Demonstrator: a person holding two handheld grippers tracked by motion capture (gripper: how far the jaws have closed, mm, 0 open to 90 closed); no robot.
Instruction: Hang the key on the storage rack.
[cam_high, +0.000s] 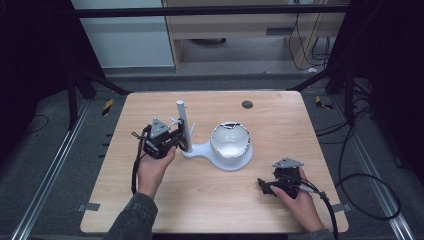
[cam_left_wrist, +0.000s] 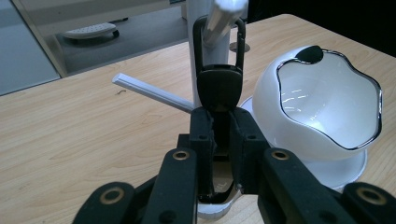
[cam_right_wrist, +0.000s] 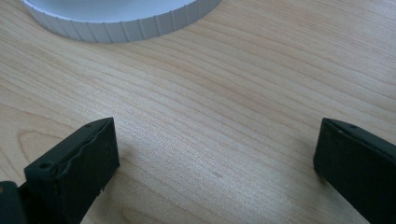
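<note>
At a wooden table (cam_high: 215, 200), the left gripper (cam_left_wrist: 219, 135) has its jaws clamped on a black clip (cam_left_wrist: 219, 84) whose loop hangs around a peg of the white stand (cam_high: 184, 127). A white bowl (cam_high: 230, 140) with a wavy dark rim sits tilted on the stand's round base (cam_high: 235, 162), just right of the post. Well apart from the stand, toward the table's near right corner, the right gripper (cam_right_wrist: 215, 154) rests low over bare wood, jaws spread wide, gripping nothing.
</note>
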